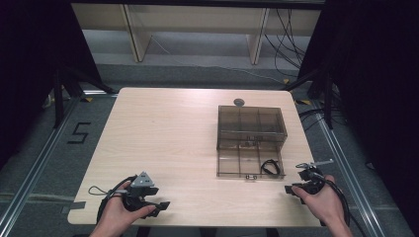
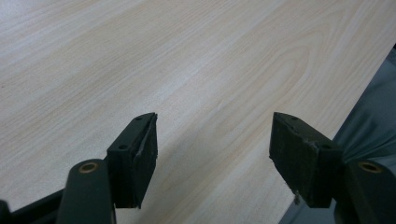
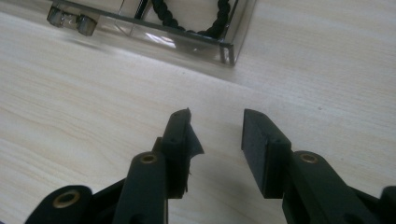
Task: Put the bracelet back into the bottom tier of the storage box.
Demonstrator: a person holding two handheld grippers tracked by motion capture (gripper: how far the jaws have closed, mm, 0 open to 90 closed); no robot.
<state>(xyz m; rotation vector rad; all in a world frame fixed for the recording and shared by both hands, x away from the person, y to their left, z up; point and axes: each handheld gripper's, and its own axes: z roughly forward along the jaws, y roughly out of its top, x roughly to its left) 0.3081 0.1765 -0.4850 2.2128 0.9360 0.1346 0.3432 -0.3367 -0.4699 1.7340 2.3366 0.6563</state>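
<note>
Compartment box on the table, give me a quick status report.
Both grippers open, left gripper and right gripper empty. Box open, black cord in front-right compartment. Nothing in the way.

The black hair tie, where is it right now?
The black hair tie lies in the near right compartment of the open clear box, on the table's right side, just ahead of the right gripper.

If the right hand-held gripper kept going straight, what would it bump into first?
Probably the near corner of the clear box, where a black band lies. The right hand-held gripper points at it across bare table.
</note>
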